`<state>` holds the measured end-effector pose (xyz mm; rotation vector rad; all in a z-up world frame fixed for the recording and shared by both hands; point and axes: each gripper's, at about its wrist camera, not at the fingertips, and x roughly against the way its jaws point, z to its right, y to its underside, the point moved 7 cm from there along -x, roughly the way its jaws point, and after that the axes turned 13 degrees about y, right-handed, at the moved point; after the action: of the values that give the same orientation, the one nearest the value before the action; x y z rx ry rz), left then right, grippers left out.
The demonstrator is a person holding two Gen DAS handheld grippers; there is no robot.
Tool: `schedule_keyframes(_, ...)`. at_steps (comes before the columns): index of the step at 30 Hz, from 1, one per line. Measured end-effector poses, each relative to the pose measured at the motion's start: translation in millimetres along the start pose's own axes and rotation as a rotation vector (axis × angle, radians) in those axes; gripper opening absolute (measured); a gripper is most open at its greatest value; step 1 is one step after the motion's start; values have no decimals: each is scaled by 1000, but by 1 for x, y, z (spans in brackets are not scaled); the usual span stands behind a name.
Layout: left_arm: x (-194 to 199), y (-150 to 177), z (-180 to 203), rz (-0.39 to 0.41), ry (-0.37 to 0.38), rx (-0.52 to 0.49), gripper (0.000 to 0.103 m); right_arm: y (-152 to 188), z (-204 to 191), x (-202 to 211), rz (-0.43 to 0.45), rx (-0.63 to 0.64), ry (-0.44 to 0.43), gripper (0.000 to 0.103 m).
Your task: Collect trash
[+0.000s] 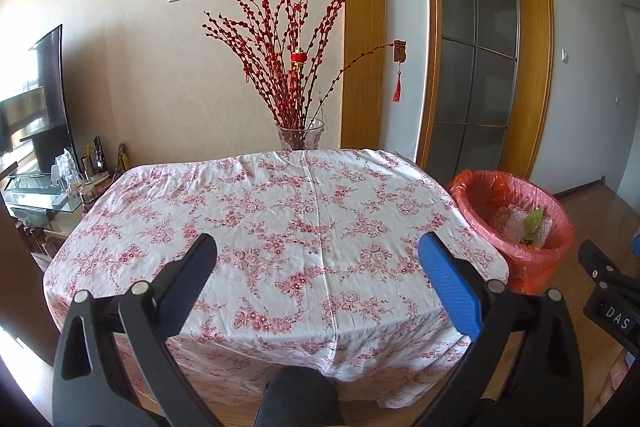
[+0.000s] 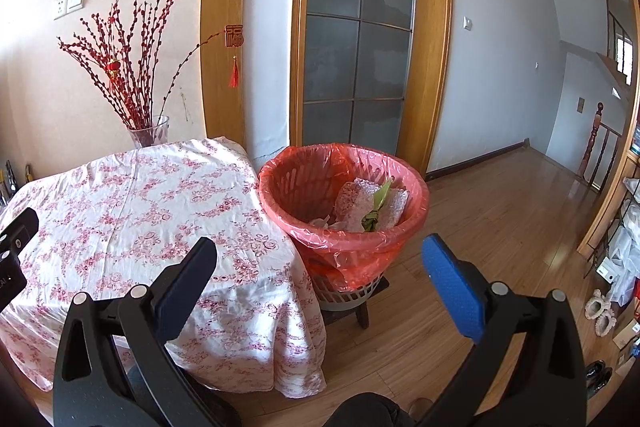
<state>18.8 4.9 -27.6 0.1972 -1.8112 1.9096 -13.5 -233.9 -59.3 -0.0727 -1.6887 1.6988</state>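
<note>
Through the left wrist view I hold the left gripper (image 1: 318,253) with jaws spread wide and empty above the floral tablecloth (image 1: 280,211); the trash bin (image 1: 516,227) stands beyond the right jaw. Through the right wrist view, the right gripper (image 2: 320,255) is likewise spread and empty, the bin, holding bubble wrap (image 2: 352,203), just ahead between its jaws.

The vase (image 1: 301,137) shows only its upper part behind the far edge of the desk (image 1: 280,211), whose legs are hidden under the floral cloth. The bin (image 2: 344,203) contents sit partly below its rim, the lowest pieces too unclear to tell. The television (image 1: 38,103) is cut off by the left wrist view's edge.
</note>
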Motion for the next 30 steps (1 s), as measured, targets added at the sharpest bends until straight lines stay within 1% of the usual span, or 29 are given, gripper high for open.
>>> schedule_keyframes(30, -5, 2, -1, -14, 2, 8, 99, 2, -3, -7, -16, 9, -11, 101)
